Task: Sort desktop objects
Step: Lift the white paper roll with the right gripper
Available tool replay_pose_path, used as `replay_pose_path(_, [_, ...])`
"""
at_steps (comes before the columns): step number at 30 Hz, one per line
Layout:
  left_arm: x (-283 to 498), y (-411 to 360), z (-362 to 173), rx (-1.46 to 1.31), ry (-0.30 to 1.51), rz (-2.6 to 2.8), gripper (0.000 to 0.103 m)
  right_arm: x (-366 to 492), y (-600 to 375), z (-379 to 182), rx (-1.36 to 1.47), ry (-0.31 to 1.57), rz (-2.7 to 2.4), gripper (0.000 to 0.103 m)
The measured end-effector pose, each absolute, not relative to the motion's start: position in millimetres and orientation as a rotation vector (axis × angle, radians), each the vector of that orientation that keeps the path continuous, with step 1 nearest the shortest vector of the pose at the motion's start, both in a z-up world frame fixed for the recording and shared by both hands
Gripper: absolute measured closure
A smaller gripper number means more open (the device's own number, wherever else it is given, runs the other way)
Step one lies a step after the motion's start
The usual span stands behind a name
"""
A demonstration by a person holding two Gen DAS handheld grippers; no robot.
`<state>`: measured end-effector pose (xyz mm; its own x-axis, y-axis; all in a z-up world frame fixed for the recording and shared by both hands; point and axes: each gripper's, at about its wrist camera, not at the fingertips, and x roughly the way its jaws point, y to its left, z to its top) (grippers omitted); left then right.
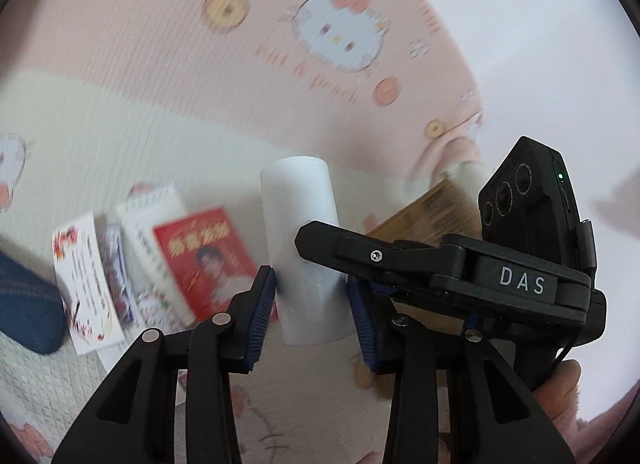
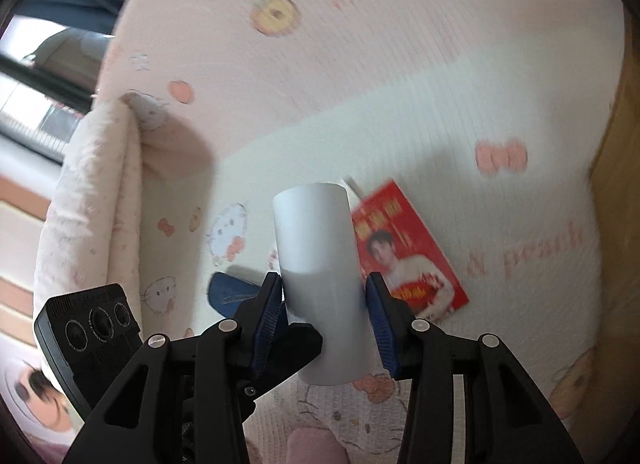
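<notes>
The white cylinder (image 1: 298, 203) is off the cloth, between both grippers at once. The left gripper (image 1: 310, 280) is about half closed, w/ its blue pads against the lower part of the cylinder on both sides. The right gripper (image 2: 323, 280) is at about the same width, pads on the same lower part but from another angle. How firm each hold is, I cannot tell; the frames are blurred.

Handling (my judgement): the cylinder looks smooth, plain and stiff, prob. plastic or a rolled sheet, and rather light. Its smooth wall may slip, so ribbed pads across the middle are better than near one end, where it can tilt. If hollow, too much squeeze could dent it. It leans a little in both views.

Containers: no tray or bin is visible. A brown cardboard piece (image 1: 420, 207) lies behind, maybe a box; I cannot see inside it. A dark blue case (image 2: 228, 292) lies on the Hello Kitty cloth (image 1: 160, 63); open or closed, cannot tell.

Loose on the cloth: a red booklet (image 1: 204, 256), a white carton (image 1: 152, 232) beside it and printed cards (image 1: 86, 280), all well below the cylinder.
</notes>
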<state>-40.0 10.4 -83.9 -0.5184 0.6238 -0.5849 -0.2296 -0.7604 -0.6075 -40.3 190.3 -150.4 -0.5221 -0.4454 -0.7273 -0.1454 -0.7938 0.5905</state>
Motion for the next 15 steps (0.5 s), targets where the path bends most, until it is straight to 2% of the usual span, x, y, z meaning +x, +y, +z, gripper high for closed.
replay_pose_path(8, [-37.5,46.1,-30.8,-1.012,-0.568,2.270,0.062,-15.5,215.7,-86.1,1.264,-0.862,-2.540,0.062])
replay_pose_path(15, [-40.5,104.8,0.0,-0.951,-0.539,2.121,0.062,31.9,275.7,-41.4,1.159,-0.987,-2.664,0.062])
